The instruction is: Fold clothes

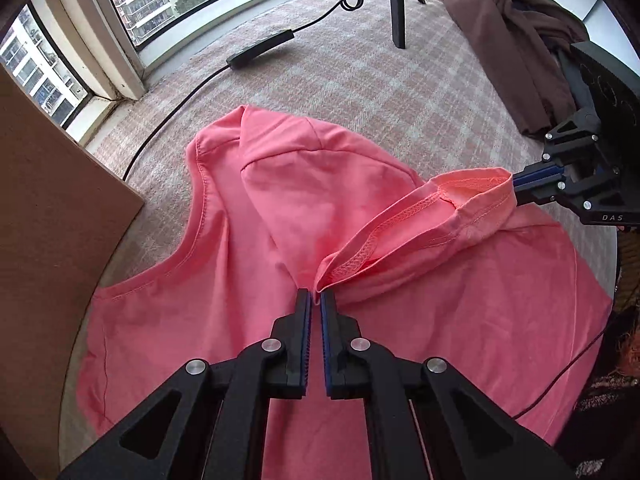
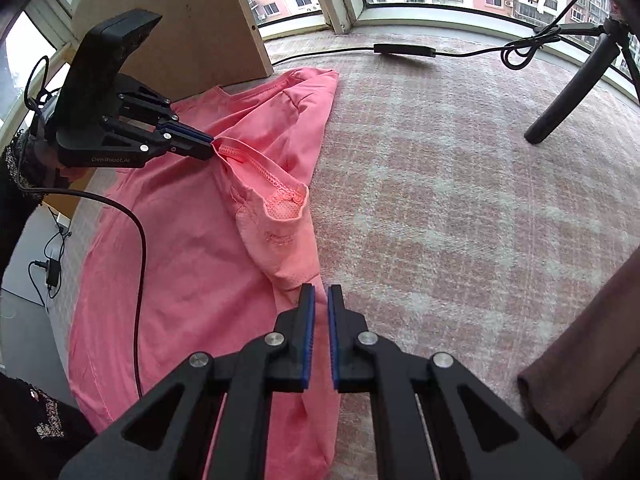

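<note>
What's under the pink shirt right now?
The pink shirt lies on the plaid cloth surface. Both the left gripper and right gripper pinch its lifted sleeve; anything beneath stays hidden.

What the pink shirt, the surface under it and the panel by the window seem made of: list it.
Pink shirt: soft knit, likely cotton jersey, matte; it drapes in folds and shows overlock stitching at the lifted hem.
Surface under it: woven or tufted textile, pink-and-cream plaid, fuzzy, no shine.
Panel: looks like fibreboard or similar pressed board; flat tan face, no visible grain, small drilled holes near one edge.
</note>
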